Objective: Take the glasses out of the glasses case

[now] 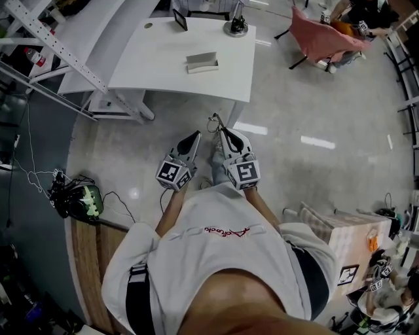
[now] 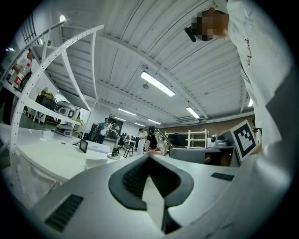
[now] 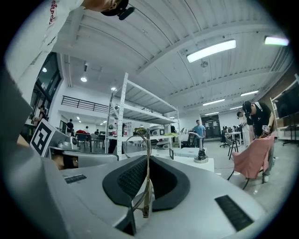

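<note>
The grey glasses case (image 1: 202, 63) lies open on the white table (image 1: 150, 65), well ahead of both grippers. My right gripper (image 1: 221, 131) is shut on the thin-framed glasses (image 1: 213, 123). In the right gripper view one temple arm (image 3: 146, 186) is pinched between the dark pads and a round lens rim (image 3: 136, 145) stands up past the tips of the right gripper (image 3: 148, 161). My left gripper (image 1: 194, 135) hangs just left of it, shut, with nothing in it. The left gripper view shows that gripper's (image 2: 149, 157) pads meeting at the tip, and the glasses (image 2: 161, 142) to the right.
I stand on the grey floor a step back from the table. A black stand (image 1: 236, 26) and a small frame (image 1: 180, 19) sit at the table's far edge. A pink chair (image 1: 321, 36) is at far right, a cardboard box (image 1: 347, 245) near right, and cabled gear (image 1: 78, 199) on the floor at left.
</note>
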### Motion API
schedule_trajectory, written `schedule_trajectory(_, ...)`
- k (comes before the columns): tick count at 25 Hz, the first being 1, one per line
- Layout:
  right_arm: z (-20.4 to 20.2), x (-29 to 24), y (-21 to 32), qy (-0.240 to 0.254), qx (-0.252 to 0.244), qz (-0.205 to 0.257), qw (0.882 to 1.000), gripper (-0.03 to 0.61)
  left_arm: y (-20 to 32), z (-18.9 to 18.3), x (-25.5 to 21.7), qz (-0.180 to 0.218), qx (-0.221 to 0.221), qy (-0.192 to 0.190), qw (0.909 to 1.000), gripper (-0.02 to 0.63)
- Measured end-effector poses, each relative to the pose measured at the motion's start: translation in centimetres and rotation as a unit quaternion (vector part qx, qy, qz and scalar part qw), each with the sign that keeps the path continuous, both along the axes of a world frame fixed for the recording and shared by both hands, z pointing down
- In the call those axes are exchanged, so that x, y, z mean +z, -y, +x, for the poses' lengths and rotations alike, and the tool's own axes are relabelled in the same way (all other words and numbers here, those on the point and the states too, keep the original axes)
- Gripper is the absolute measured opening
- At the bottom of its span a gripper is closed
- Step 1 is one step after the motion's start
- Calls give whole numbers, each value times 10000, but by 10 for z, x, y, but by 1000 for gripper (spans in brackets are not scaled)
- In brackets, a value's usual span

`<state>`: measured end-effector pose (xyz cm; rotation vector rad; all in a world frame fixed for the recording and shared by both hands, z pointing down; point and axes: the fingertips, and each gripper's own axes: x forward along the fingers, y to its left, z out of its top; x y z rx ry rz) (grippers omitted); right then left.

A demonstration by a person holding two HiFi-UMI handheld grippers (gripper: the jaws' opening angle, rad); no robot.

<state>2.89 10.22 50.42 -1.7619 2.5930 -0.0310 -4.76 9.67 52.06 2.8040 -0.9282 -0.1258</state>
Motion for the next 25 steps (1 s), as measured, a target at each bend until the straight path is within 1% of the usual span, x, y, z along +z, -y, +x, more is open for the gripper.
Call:
schedule_trajectory(7, -3, -3, -9, 2, 12, 91, 10000, 26, -9, -3, -2, 78, 23, 22, 10000, -2)
schedule_trajectory(19, -14, -8, -5, -29, -50, 137, 9999, 26, -10, -10, -5, 116, 40, 20, 9999, -2)
schedule_trajectory(25, -9, -8, -7, -40, -43, 158, 9999, 26, -12, -5, -8, 159, 50, 27, 9999, -2)
